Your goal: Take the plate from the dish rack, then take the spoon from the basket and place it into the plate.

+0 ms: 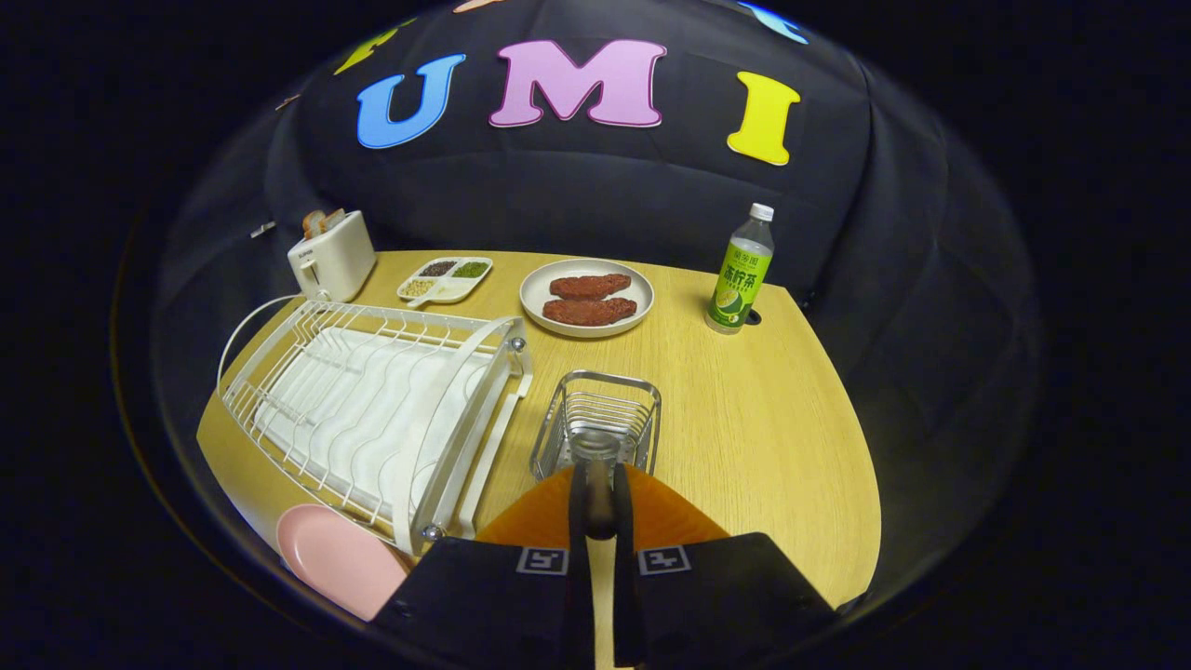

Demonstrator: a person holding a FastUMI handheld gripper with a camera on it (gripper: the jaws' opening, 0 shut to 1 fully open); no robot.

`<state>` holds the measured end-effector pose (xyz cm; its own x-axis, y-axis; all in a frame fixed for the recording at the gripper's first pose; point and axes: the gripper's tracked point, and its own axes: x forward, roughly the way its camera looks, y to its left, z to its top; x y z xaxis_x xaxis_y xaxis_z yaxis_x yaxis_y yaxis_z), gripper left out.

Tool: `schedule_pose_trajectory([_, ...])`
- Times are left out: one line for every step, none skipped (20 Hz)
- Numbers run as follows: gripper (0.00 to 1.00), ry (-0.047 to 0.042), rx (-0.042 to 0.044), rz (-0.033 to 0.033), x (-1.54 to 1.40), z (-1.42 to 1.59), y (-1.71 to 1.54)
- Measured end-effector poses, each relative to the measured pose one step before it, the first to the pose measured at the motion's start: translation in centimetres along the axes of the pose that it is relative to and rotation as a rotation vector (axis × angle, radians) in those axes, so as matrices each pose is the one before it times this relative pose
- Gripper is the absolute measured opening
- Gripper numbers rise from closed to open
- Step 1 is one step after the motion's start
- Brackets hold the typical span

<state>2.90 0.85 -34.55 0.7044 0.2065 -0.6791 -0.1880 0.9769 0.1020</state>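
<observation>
Spoon (pixel 595 484) clamped upright in the tool (pixel 600 516) — just before the wire basket (pixel 597 419); pink plate (pixel 340 558) beside the dish rack (pixel 372 409).

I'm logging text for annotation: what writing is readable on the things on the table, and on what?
Bottle label: print too blurred to read.
Toaster front: a mark, too small to read.
Claw, shut on the spoon: square markers, no words.

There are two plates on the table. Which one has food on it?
The white plate far beyond the fingers, between the divided tray and the green bottle, holds two brown pieces. The pink plate, beside the dish rack, is bare. The gripper is shut on a spoon.
</observation>
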Motion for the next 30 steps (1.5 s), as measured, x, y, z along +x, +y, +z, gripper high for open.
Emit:
schedule_pose_trajectory([0.12, -0.01455, 0.00251, -0.00228, -0.335, 0.686, -0.083])
schedule_pose_trajectory([0.12, -0.01077, -0.00017, 0.00061, -0.332, 0.51, -0.055])
schedule_pose_trajectory([0.12, -0.00808, -0.00624, -0.00143, -0.155, 0.59, -0.063])
schedule_pose_trajectory([0.11, -0.00371, -0.01076, -0.00314, -0.084, 0.214, -0.132])
schedule_pose_trajectory([0.1, -0.00205, -0.00847, 0.00226, -0.189, 0.118, -0.033])
schedule_pose_trajectory([0.1, -0.00185, 0.00137, 0.00207, -0.089, 0.293, -0.058])
schedule_pose_trajectory([0.1, 0.00209, 0.00462, -0.00021, -0.095, 0.195, -0.022])
schedule_pose_trajectory([0.1, -0.0002, 0.00832, -0.00415, -0.009, 0.151, -0.113])
schedule_pose_trajectory([0.1, -0.00898, 0.01148, -0.00148, -0.267, 0.451, -0.006])
schedule_pose_trajectory([0.1, -0.01553, 0.01088, 0.00251, -0.445, 0.678, 0.191])
schedule_pose_trajectory([0.1, -0.01636, 0.00432, 0.0035, -0.462, 0.744, 0.194])
schedule_pose_trajectory([0.1, -0.01481, 0.00035, 0.00588, -0.579, 0.742, 0.159])
schedule_pose_trajectory([0.1, -0.01695, 0.00083, 0.01036, -0.831, 0.812, 0.294])
schedule_pose_trajectory([0.1, -0.01279, 0.00248, 0.01636, -0.949, 0.917, 0.429])
schedule_pose_trajectory([0.1, -0.01345, -0.00643, 0.00777, -0.964, 0.841, 0.288])
schedule_pose_trajectory([0.1, -0.01337, -0.0031, 0.02031, -1.252, 0.747, 0.389])
schedule_pose_trajectory([0.1, -0.01562, 0.00089, 0.01626, -1.189, 0.76, 0.558])
schedule_pose_trajectory([0.1, -0.00604, 0.0048, 0.01611, -1.137, 0.386, 0.46])
schedule_pose_trajectory([0.1, -0.00459, 0.00555, 0.02966, -1.166, 0.316, 0.882])
schedule_pose_trajectory([0.1, -0.00218, 0.00745, 0.04025, -1.17, 0.176, 1.375])
schedule_pose_trajectory([0.1, 0.00473, 0.00155, 0.0426, -0.836, -0.054, 1.48])
schedule_pose_trajectory([0.1, 0.00922, -0.00388, 0.03959, -0.803, -0.517, 1.508])
schedule_pose_trajectory([0.1, 0.01478, -0.0068, 0.03855, -0.549, -0.51, 1.675])
schedule_pose_trajectory([0.09, 0.01445, -0.0105, 0.03929, -0.302, -0.773, 1.603])
schedule_pose_trajectory([0.1, 0.01518, -0.00987, 0.03879, -0.028, -0.955, 1.834])
schedule_pose_trajectory([0.1, 0.02027, -0.00746, 0.03792, 0.255, -1.105, 1.808])
schedule_pose_trajectory([0.09, 0.01975, -0.00675, 0.03078, 0.452, -1.257, 1.541])
schedule_pose_trajectory([0.1, 0.01535, -0.00908, 0.0354, 0.444, -0.979, 1.325])
schedule_pose_trajectory([0.1, 0.017, -0.01608, 0.03505, 0.654, -1.055, 1.414])
schedule_pose_trajectory([0.1, 0.0225, -0.02312, 0.02795, 0.82, -1.425, 1.04])
